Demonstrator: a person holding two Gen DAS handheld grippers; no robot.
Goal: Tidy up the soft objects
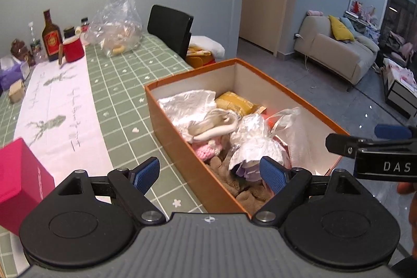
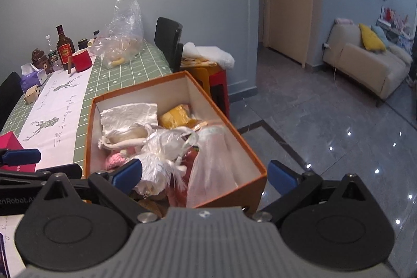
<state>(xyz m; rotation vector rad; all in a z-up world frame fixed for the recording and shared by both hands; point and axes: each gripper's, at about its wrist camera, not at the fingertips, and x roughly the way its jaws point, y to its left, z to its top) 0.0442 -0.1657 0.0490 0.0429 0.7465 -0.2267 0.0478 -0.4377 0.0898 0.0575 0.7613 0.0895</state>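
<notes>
- The left gripper is standing with its jaws spread wide, nothing between the ribbed blue pads; it is hovering over the near left wall of the orange box.
- The right gripper is likewise gaping wide and empty, straddling the near right corner of the same box.
- The box, a rectangular cardboard carton with a pale lining, is sitting at the right edge of the table, which is wearing a green checked cloth.
- Soft things are lying heaped inside the box: a crumpled white cloth at the far left, a yellow wrapped packet at the far end, a cream drawstring pouch in the middle, a pink knitted piece below it, a crinkled clear bag and brown plush at the near end.
- A sheer whitish gauze bag is leaning against the right wall.
- A magenta carton is resting at the near left; a white printed runner is stretching toward a red mug and a brown bottle at the far end.
</notes>
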